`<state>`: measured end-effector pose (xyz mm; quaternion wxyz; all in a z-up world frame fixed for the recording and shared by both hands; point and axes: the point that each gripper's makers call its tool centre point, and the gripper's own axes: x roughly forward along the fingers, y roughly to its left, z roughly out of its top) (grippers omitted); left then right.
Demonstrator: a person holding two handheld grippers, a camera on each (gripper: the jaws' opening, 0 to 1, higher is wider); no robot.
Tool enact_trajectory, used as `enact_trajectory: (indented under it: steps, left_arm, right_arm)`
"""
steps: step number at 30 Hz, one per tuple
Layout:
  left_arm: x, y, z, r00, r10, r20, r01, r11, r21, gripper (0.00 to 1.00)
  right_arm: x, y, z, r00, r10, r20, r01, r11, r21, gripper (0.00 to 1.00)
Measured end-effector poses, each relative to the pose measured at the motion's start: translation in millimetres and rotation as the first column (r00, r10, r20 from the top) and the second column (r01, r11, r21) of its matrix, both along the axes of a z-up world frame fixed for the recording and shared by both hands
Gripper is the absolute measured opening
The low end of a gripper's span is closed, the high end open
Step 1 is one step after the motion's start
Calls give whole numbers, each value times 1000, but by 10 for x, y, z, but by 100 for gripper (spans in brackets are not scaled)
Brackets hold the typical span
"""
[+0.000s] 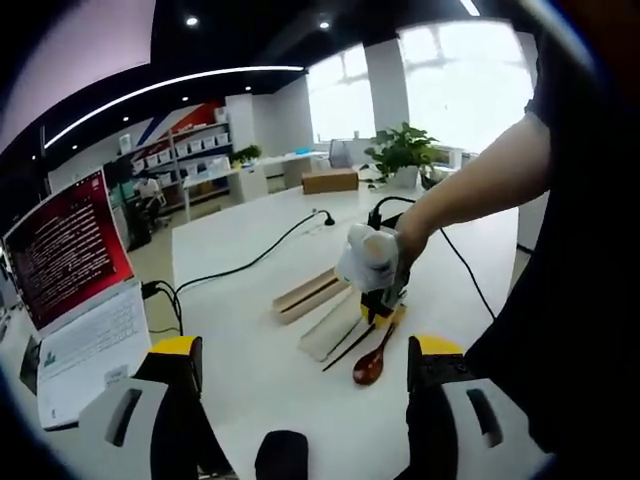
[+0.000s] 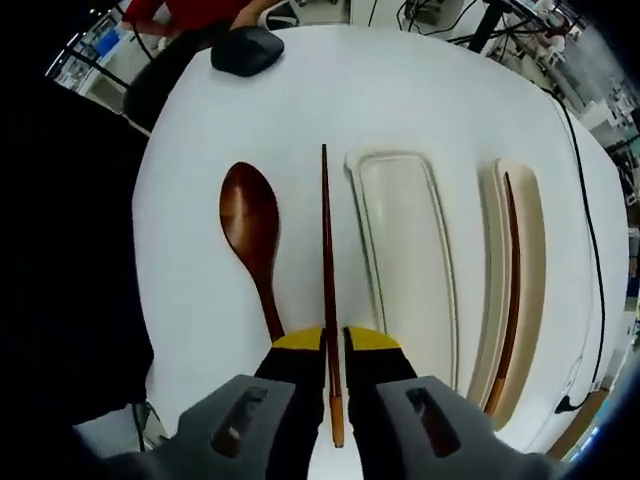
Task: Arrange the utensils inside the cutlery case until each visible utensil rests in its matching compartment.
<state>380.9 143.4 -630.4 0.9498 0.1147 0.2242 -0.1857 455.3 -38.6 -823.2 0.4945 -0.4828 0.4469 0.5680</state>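
Observation:
In the right gripper view my right gripper (image 2: pixel 335 340) is shut on a dark wooden chopstick (image 2: pixel 324 240), which lies along the white table and points away from me. A brown wooden spoon (image 2: pixel 250 215) lies just left of it. To the right are the white case half (image 2: pixel 400 250), with nothing in it, and the beige case half (image 2: pixel 528 230), which holds a second chopstick (image 2: pixel 512 290). In the left gripper view my left gripper (image 1: pixel 305 350) is open and well back from the case (image 1: pixel 310 293), the spoon (image 1: pixel 370 365) and the right gripper (image 1: pixel 375 265).
An open laptop (image 1: pixel 70 250) stands at the table's left edge with a black cable (image 1: pixel 240 265) running across the top. A black mouse-like object (image 2: pixel 247 50) lies at the table's far end. A person's arm (image 1: pixel 470 190) reaches in from the right.

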Motion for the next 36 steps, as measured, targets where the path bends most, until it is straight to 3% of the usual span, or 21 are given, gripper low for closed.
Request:
enact_trajectory:
  steps: [14,17,18,31,36]
  left_arm:
    - [-84,-76,64,1000,-16,-17,16,1000,23,86]
    - [-98,-95,48,999,-27,-29,28,999,24,85]
    - [-100,-101,41,999,-30,-34,31,999,25,85]
    - [-66,-112,-3,999,-34,-42,35,999,25,84]
    - [-57,-121,-101,995,-45,-87,46,999,19,84]
  right_arm:
    - [-10,6,-19,999,24,-29,-24,1000,7,0]
    - [-27,9,-17,983,182,-5,-182,983,-16,0]
    - [-36,1,-17,981,194,-3,-194,981,-26,0]
    - [-23,0,-22,991,133,-31,-133,991,0,1]
    - [-35,13,-27,989,149,-18,-149,989,-25,1]
